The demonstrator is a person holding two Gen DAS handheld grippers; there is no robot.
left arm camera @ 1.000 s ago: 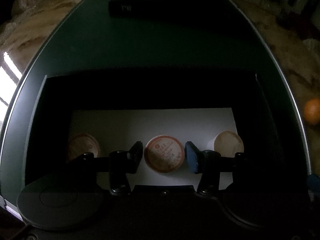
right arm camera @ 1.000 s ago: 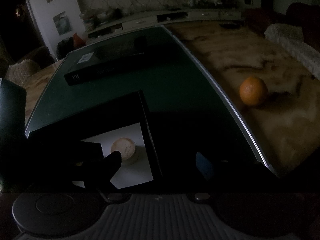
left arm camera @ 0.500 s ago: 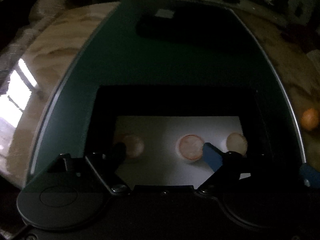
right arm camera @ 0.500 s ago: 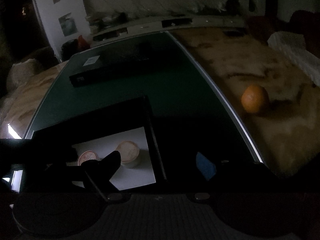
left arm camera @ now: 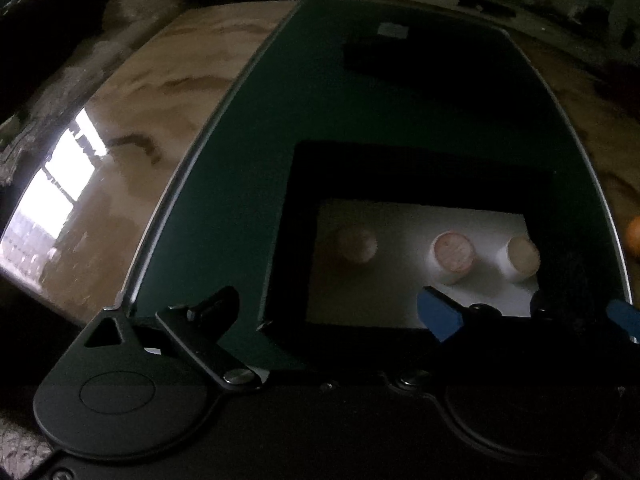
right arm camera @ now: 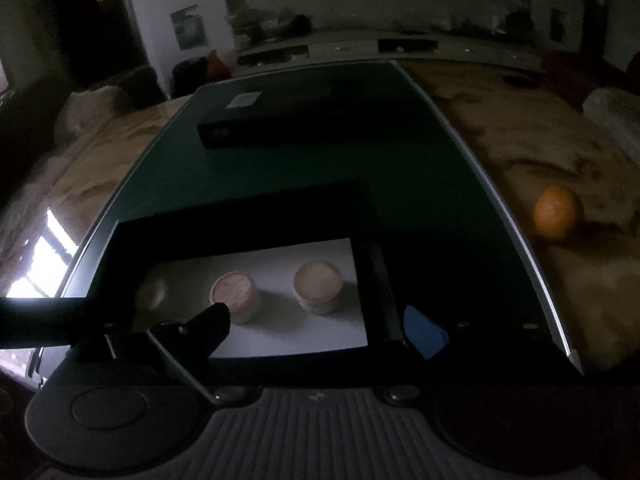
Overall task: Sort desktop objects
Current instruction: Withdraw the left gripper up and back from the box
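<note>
A marbled tan worktop (right arm camera: 540, 152) in a dim living room carries a dark green mat (right arm camera: 420, 184) edged in pale trim. On the mat's near part sits an open black tray (right arm camera: 240, 216) with tall dark walls and a white floor. At the mat's far end lies a long flat black box (right arm camera: 288, 128) with a small white label on its top.

Three small round containers stand in a row on the tray's white floor, apart from one another. The left container (right arm camera: 151, 293) is in shadow near the tray's left wall. The middle container (right arm camera: 236, 295) has a pinkish printed lid. The right container (right arm camera: 318, 286) has a plain tan lid and stands near the tray's right wall.

An orange (right arm camera: 558, 211) rests on the bare worktop to the right of the mat, well apart from the tray.

The left claw (left arm camera: 328, 308) is spread wide and holds nothing; its black finger is over the mat left of the tray, and its blue-padded finger is over the tray's near edge, just in front of the middle container (left arm camera: 452, 256). The right claw (right arm camera: 324, 322) is also wide open and empty, with its black finger in front of the middle container and its blue pad outside the tray's right wall, over the mat.

In the left wrist view the right container (left arm camera: 520, 258) shows at the tray's right side, and the left one (left arm camera: 356, 244) is blurred.
</note>
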